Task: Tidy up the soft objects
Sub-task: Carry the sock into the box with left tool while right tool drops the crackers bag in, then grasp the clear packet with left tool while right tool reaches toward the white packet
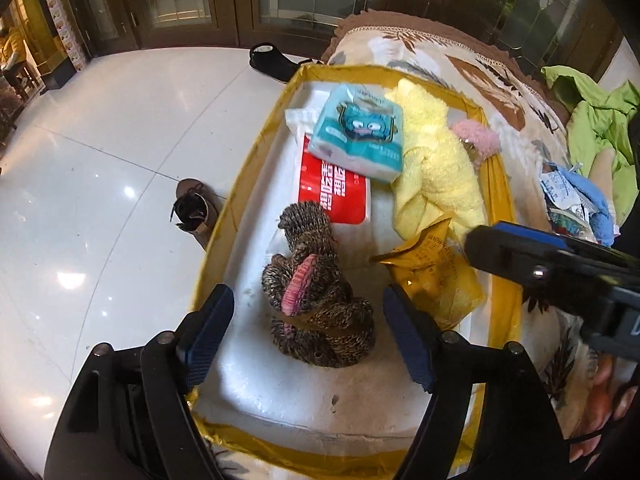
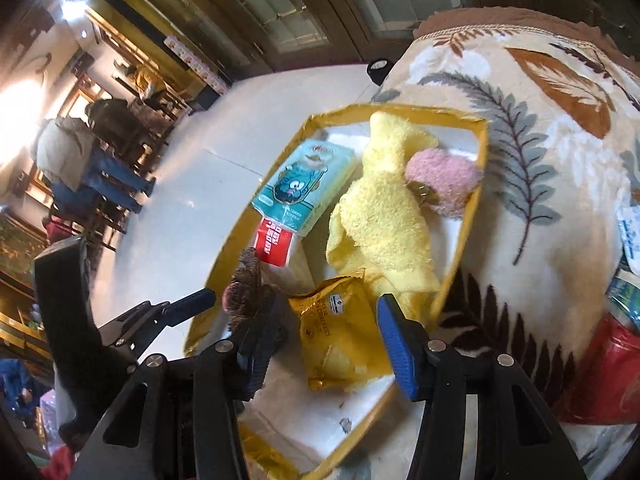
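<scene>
White tiles at nine o'clock of the box (image 1: 224, 240); both claws gape empty, left claw (image 1: 308, 340) over the glove (image 1: 316, 312), right claw (image 2: 328, 344) over the pouch (image 2: 340, 340).

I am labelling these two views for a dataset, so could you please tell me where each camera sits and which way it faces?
Left wrist: sits on the left gripper, looks down into the box at the knit gloves; its own open fingers show, plus the right gripper and a hand.
Right wrist: sits on the right gripper, looks into the box from the blanket side at the yellow packet; its open fingers and the left gripper show.
Shared: box, gloves, packet, yellow towel, tissue pack.
</scene>
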Motion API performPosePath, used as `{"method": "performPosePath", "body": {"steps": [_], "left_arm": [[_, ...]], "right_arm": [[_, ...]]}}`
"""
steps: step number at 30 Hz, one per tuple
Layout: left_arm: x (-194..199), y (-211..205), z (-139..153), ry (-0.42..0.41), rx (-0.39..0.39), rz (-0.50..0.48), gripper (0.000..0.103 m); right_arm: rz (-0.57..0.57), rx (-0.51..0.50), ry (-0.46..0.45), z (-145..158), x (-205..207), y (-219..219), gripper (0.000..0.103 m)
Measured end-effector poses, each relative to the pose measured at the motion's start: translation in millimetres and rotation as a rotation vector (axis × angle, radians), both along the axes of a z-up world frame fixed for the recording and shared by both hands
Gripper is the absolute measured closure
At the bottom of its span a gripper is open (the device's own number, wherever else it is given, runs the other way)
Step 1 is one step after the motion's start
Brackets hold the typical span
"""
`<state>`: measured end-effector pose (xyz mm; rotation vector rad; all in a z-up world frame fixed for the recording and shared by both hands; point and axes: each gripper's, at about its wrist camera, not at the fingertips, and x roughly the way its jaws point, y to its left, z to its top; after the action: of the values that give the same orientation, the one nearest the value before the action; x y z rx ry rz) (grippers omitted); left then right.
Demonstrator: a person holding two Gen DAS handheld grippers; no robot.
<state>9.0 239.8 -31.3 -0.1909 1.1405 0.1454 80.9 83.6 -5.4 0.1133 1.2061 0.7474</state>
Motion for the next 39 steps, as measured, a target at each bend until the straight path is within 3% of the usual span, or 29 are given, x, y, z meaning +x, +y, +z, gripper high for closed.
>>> {"method": "performPosePath", "body": {"steps": [12, 19, 26, 35, 39], "left_arm": [[4.0, -59.6, 41.7, -0.072, -0.03, -0.116, 0.02], [23.6, -111.9, 38.0, -0.048, -0.076, -0.201, 0.02], [47.3, -172.0, 40.1, -0.052, -0.061, -0.313, 0.02], [86.9, -239.9, 37.2, -0.039, -0.007, -0.457, 0.019], [103.5, -257.6, 22.8, 0.01, 0.008, -0.504, 0.018]], "right_arm": [[-0.132, 0.079, -0.011, 23.8, -4.0, -89.9, 0.049], [-0.338, 0.098, -0.02, 32.0, 3.2, -199.1, 0.047], [-0.504, 0.07, 0.012, 23.9, 0.2, -281.8, 0.045], [-0.598, 0.086, 0.085, -6.8, -18.0, -324.5, 0.044], [-0.602, 0.093, 0.101, -14.2, -21.8, -328.5, 0.044]]}}
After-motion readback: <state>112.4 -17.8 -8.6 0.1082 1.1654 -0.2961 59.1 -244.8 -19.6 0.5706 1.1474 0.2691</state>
